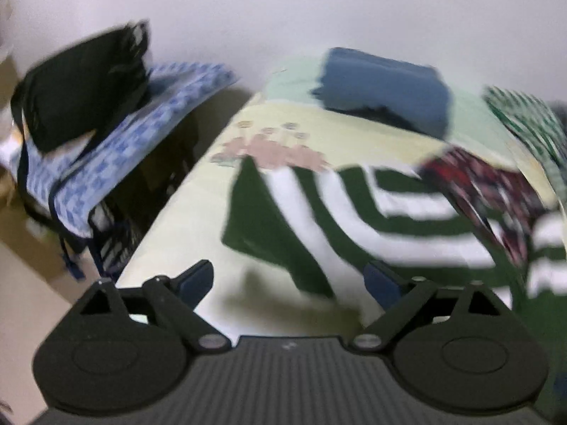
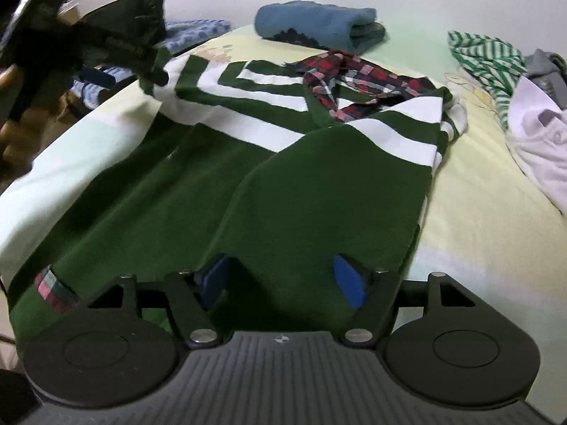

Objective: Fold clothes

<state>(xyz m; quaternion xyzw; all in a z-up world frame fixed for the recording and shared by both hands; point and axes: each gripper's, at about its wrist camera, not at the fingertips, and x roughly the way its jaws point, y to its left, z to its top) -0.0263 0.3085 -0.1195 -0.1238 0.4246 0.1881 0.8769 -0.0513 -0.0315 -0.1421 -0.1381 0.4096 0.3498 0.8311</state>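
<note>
Sweater (image 2: 198, 191) lies spread on the bed (image 2: 489, 191), green with white bands, a plaid collar (image 2: 358, 85) at the far end. Long axis runs from hem, nearest the right gripper (image 2: 283, 283), away toward the collar. 1 side panel is folded over the middle.

Right gripper: released, fingers spread over the hem, nothing between them. Left gripper (image 1: 288, 279): released, hovering above the far-left sleeve edge; that view is blurred.

Risks, judged:
- The folded panel may slide back if the hem is dragged.
- A 1-layer pinch would skew the fold.

Green sweater (image 2: 219, 177) with white stripes, red plaid collar (image 2: 351, 88), blue folded garment (image 2: 319, 24)
</note>
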